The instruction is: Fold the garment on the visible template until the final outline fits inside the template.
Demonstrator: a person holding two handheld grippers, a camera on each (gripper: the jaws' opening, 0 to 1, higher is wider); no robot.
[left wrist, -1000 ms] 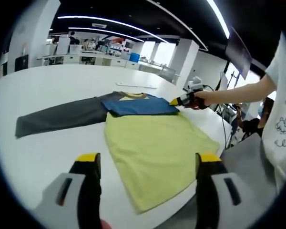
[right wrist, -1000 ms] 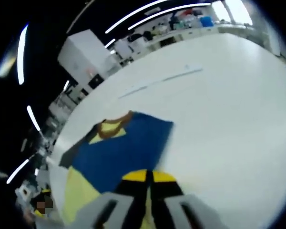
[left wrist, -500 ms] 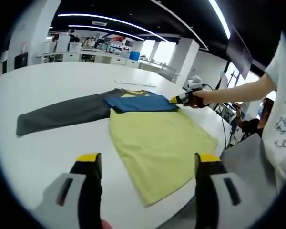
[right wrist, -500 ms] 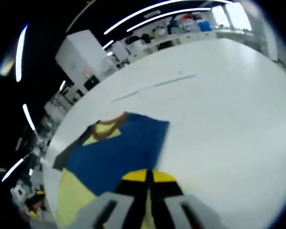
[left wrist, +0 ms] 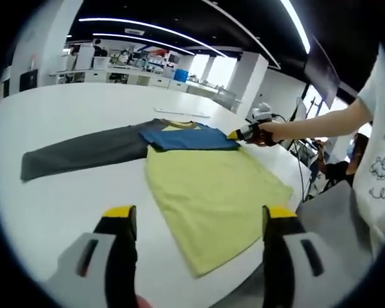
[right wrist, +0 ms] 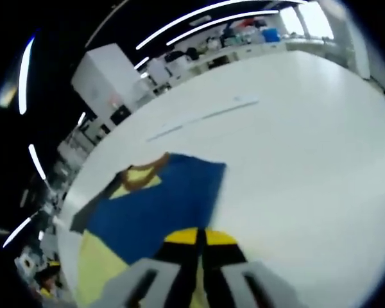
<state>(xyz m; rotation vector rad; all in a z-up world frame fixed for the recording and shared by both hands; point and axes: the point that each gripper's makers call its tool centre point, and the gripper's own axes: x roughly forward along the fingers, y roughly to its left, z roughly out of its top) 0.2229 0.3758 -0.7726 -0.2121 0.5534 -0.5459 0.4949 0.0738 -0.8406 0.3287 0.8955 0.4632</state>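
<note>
A long-sleeved shirt (left wrist: 205, 186) lies spread flat on a white table (left wrist: 58, 199), its body pale yellow, its shoulder band blue (left wrist: 189, 138) with a yellow collar, and one dark grey sleeve (left wrist: 83, 154) stretched out flat toward the left of the left gripper view. The left gripper (left wrist: 199, 221) hangs above the near table edge with its yellow-tipped jaws wide apart and nothing between them, the shirt's hem lying beyond them. Across the shirt, the right gripper (left wrist: 239, 135), held in a person's hand (left wrist: 269, 133), meets the far right corner of the blue band. In the right gripper view, that gripper (right wrist: 197, 239) has its jaws pressed close together at the edge of the blue shoulder panel (right wrist: 160, 205), pinching the fabric. A thin pale strip (left wrist: 183, 115) lies on the table beyond the collar, well apart from the shirt. The person's white printed top (left wrist: 378, 160) stands at the right.
</note>
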